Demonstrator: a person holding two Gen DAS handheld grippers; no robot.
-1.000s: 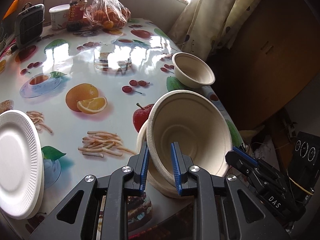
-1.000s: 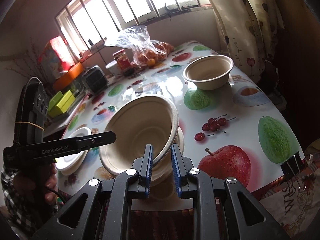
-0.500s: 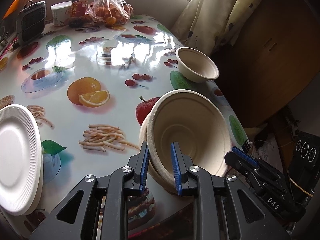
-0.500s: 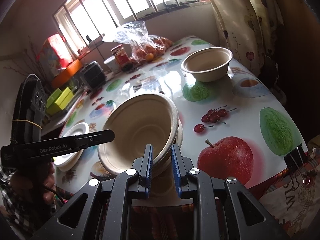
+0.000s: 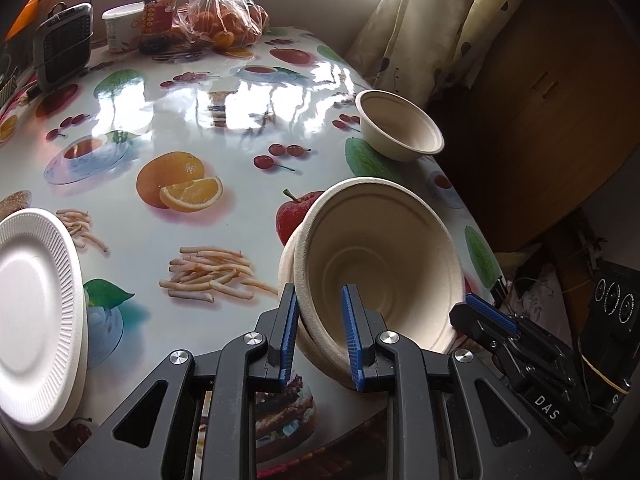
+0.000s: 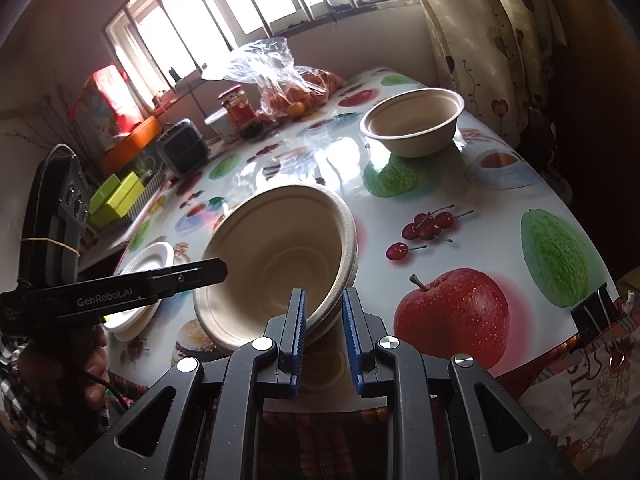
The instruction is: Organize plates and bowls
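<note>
Two nested beige pulp bowls are tilted at the table's near edge; they also show in the right wrist view. My left gripper is shut on their near rim. My right gripper is shut on the rim at the other side. A third beige bowl stands upright near the far right edge, also in the right wrist view. A stack of white paper plates lies at the left, seen small in the right wrist view.
The table has a glossy fruit-print cloth. At its far end stand a bag of oranges, a red jar, a white tub and a small dark heater. A curtain hangs at the right.
The nested bowls, held by both grippers, have come slightly lower and closer to the table's near edge. Both grippers stay shut on the rim.
</note>
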